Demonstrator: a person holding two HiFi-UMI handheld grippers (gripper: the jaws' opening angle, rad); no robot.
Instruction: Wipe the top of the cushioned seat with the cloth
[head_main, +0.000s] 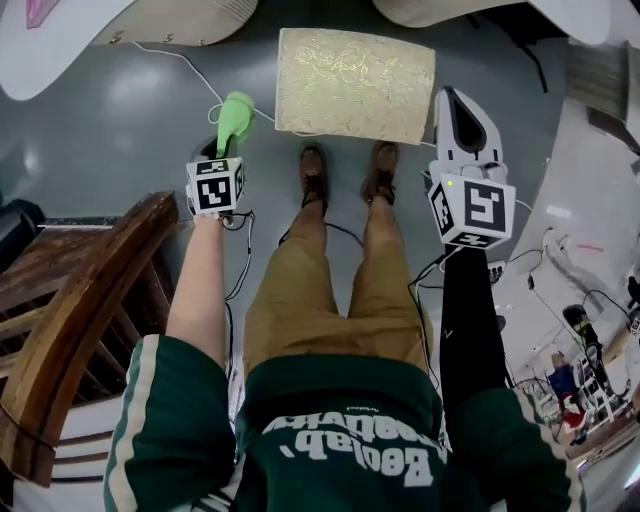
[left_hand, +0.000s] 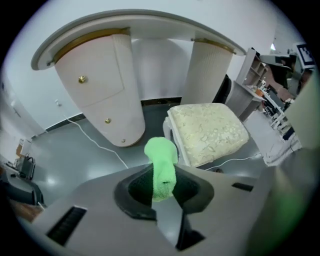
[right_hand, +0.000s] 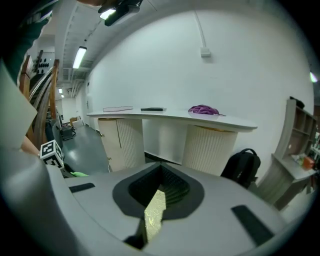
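Observation:
The cushioned seat (head_main: 355, 85) is a low stool with a pale gold patterned top, standing on the grey floor just beyond the person's shoes. It also shows in the left gripper view as the cushion (left_hand: 209, 131), ahead and to the right. My left gripper (head_main: 231, 142) hangs left of the stool, shut on a bright green cloth (head_main: 237, 112) that sticks out past the jaws as the cloth (left_hand: 161, 162). My right gripper (head_main: 455, 100) is held near the seat's right edge with its jaws together and nothing held; in its own view a sliver of gold cushion shows below the right gripper (right_hand: 161, 172).
A wooden chair (head_main: 80, 300) stands close on the left. White curved counter cabinets (left_hand: 102, 95) lie behind the stool. Cables (head_main: 190, 70) trail over the floor. Shelving and clutter (head_main: 585, 370) fill the right side, and a black backpack (right_hand: 242, 167) leans by the counter.

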